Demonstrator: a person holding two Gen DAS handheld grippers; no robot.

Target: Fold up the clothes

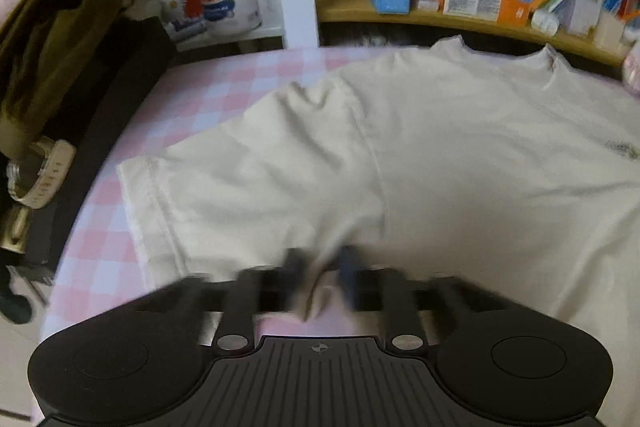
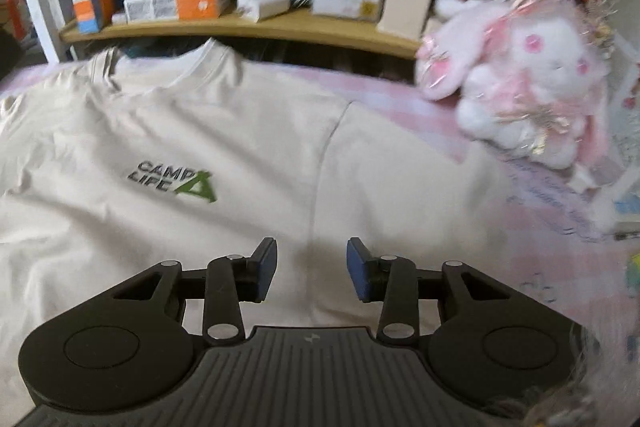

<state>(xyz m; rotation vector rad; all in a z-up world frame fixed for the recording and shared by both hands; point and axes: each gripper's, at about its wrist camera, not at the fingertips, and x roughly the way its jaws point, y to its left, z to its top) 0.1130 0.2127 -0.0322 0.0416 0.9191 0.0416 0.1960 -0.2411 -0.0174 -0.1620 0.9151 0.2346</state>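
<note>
A cream T-shirt [image 1: 440,147] lies spread face up on the pink checked cloth [image 1: 200,87], collar towards the shelf. In the left wrist view its sleeve reaches out to the left. My left gripper [image 1: 322,275] is blurred at the shirt's near edge below that sleeve, its fingers close together with a raised fold of fabric pinched between them. In the right wrist view the T-shirt [image 2: 200,107] shows a "CAMP LIFE" print [image 2: 176,183]. My right gripper [image 2: 312,267] hovers open over the other sleeve's seam, nothing between its blue pads [image 2: 358,267].
A pink and white plush rabbit [image 2: 520,79] sits at the table's far right by the sleeve. A wooden shelf [image 2: 280,27] with books and boxes runs along the back. An olive bag [image 1: 60,27] and a watch [image 1: 44,175] lie off the table's left edge.
</note>
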